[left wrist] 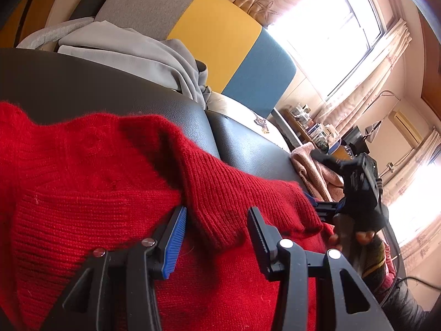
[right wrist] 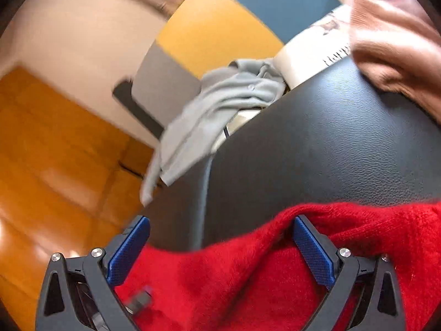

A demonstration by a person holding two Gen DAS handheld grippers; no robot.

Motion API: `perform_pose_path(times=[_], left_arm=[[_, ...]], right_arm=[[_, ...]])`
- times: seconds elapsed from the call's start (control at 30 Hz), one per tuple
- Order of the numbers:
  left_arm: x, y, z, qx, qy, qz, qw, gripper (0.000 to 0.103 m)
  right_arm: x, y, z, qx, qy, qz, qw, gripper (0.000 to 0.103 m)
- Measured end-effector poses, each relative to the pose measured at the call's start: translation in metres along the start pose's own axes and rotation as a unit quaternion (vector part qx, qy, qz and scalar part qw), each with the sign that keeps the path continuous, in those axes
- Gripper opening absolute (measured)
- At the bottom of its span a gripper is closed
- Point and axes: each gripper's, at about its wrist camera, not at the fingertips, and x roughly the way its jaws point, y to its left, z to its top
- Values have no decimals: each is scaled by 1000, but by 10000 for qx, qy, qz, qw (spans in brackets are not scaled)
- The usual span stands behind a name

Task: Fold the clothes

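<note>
A red knitted sweater (left wrist: 91,193) lies on a black leather seat (left wrist: 91,82). My left gripper (left wrist: 217,218) is open, with a raised fold of the sweater between its blue-padded fingers (left wrist: 175,237). My right gripper (right wrist: 220,226) is open over the sweater's edge (right wrist: 248,273), its right finger (right wrist: 311,242) against the knit. The right gripper also shows in the left wrist view (left wrist: 358,184), held by a gloved hand at the sweater's far end.
A grey garment (left wrist: 132,49) lies at the seat's back. A pink knit (left wrist: 311,168) lies at the far end. A grey, yellow and blue panel (left wrist: 217,33) stands behind. Wooden floor (right wrist: 55,151) lies beside the seat.
</note>
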Motion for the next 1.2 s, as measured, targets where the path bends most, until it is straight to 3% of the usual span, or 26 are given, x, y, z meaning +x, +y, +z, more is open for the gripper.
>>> perform_pose_path(times=[0.2,0.4,0.5,0.57,0.6,0.7,0.83,0.93,1.2], left_arm=[[-1,1,-1,-27,-10,-30,10000,46],[-1,2,0,-37,-12,-45,10000,46],[-1,2,1,-32,-10,-42,10000,46],[-1,2,1,-39,-8,-54,10000,46],[-1,2,1,-45,-9,-64,10000,46],[-1,4,2,-66,-13,-103,9999,46],[-1,6,2,-104,-21,-167,9998,46],[-1,8,5,-176,0,-227,9996,46],[-1,30,48,-937,359,-576,9933,49]], right_arm=[[-18,0,0,133,99,-78,9998,103],[-54,32,-17,-583,94,31,9983,103],[-48,52,-23,-778,445,613,9941,103],[-33,59,-28,-864,761,746,9905,103],[-25,61,-31,-887,945,747,9887,103],[-5,44,-50,-820,1375,26,9871,103],[-27,32,-81,-1656,748,452,9823,103],[-29,31,-82,-1644,675,456,9830,103],[-24,43,-87,-1974,651,119,9781,103]])
